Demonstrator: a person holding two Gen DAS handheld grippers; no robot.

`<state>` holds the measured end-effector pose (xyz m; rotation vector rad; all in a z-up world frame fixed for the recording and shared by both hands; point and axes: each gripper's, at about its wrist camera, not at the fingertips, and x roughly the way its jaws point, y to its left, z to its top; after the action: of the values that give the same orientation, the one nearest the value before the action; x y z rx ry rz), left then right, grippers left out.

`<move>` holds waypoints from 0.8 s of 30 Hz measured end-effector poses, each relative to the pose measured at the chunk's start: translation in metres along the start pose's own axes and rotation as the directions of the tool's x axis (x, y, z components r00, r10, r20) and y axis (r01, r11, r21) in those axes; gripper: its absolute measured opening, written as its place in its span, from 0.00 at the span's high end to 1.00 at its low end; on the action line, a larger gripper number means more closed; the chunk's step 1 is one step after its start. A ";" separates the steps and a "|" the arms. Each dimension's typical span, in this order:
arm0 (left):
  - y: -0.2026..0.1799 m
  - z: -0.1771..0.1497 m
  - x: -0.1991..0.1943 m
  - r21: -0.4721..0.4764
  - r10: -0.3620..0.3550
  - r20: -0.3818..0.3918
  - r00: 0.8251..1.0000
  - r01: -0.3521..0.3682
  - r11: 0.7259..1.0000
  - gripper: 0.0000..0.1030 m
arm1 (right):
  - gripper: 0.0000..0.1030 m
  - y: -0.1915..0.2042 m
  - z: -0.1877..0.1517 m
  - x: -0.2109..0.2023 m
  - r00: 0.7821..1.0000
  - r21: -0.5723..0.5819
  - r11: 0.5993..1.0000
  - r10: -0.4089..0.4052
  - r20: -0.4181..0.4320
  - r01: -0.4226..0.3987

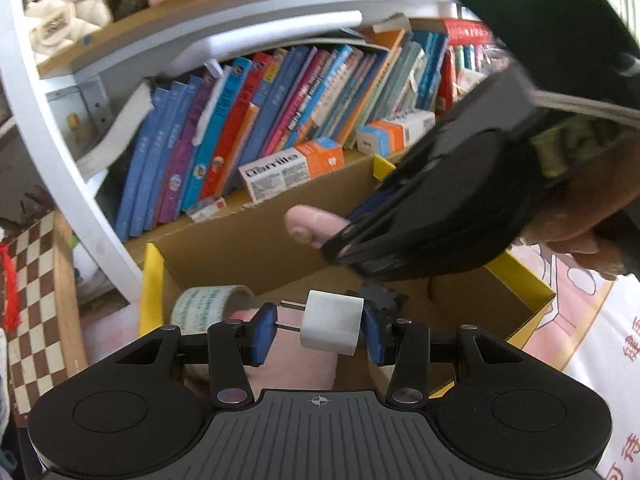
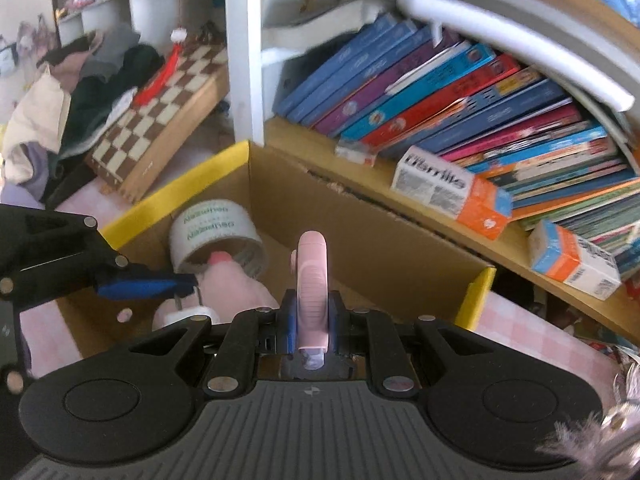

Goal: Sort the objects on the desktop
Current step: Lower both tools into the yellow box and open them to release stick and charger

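Across the upper half of both views, a bookshelf (image 2: 500, 92) packed with leaning books, small orange-and-white cartons lying on its ledge. Below it, mid-frame, an open cardboard box (image 2: 360, 216) with yellow-edged flaps, holding a tape roll (image 2: 216, 232) at its left end and a pink plush item (image 2: 236, 284), partly hidden behind the jaws. In the left wrist view, lower centre, left gripper (image 1: 318, 326) clenched on a white plug adapter (image 1: 332, 324), prongs pointing left, above the box. In the right wrist view, right gripper (image 2: 312, 320) clamped on a slim pink device (image 2: 313, 280), upright over the box; exact kind hard to make out. At upper left, a checkered board (image 2: 160, 108), leaning.
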<state>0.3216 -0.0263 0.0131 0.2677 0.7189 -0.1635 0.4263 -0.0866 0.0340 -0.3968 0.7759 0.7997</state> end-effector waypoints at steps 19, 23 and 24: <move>0.008 -0.001 0.035 -0.070 -0.073 -0.134 0.988 0.064 0.995 0.57 | 0.86 -0.005 0.014 0.064 0.978 -0.024 0.996 0.076 -0.192 -0.082; 0.006 -0.002 0.035 -0.071 -0.073 -0.136 0.988 0.064 0.995 0.57 | 0.86 -0.006 0.016 0.069 0.974 0.000 0.995 0.097 -0.206 -0.099; 0.006 -0.002 0.034 -0.071 -0.074 -0.136 0.988 0.065 0.995 0.57 | 0.86 -0.006 0.016 0.071 0.973 0.002 0.995 0.097 -0.208 -0.099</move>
<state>0.3472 -0.0221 -0.0100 0.1922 0.8706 -0.1883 0.4695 -0.0465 -0.0082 -0.4574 0.9937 0.8632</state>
